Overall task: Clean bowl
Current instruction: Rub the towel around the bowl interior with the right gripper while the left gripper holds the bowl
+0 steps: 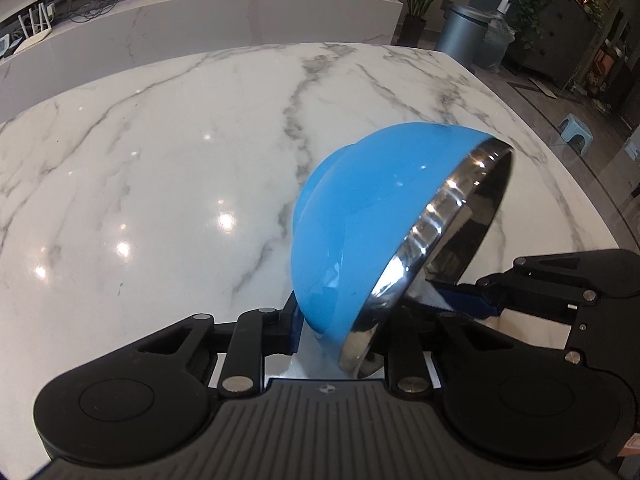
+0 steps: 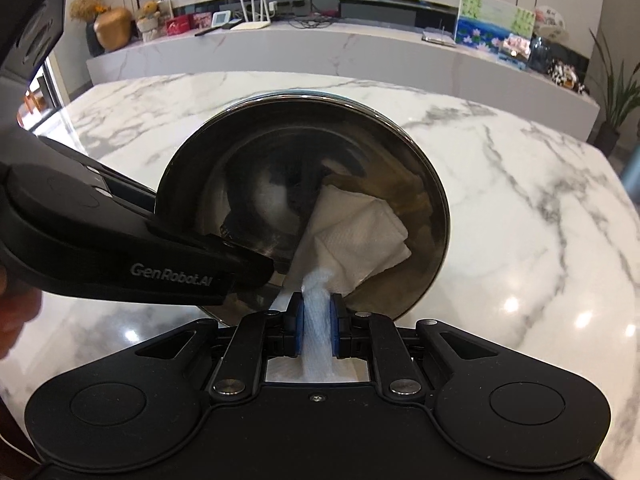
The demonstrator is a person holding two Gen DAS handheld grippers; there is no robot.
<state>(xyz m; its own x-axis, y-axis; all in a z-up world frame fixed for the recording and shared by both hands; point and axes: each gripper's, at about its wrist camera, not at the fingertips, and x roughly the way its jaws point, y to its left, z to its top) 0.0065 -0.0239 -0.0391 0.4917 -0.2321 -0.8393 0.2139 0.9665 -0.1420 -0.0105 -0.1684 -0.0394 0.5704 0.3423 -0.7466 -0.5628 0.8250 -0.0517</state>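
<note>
bowl (image 1: 360,216) blue outside, silver inside | tissue (image 2: 360,236) white | table (image 1: 160,160) white, grey-veined marble | grippers black, blue pads

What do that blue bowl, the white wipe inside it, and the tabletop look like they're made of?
The blue bowl looks like polished steel inside, mirror-bright with reflections, with a glossy blue shell outside, plastic or enamel; I can't tell which. The white wipe seems a paper towel: folded, embossed, creased. The tabletop looks like polished marble or a lookalike: grey veins, sharp light glints.
</note>
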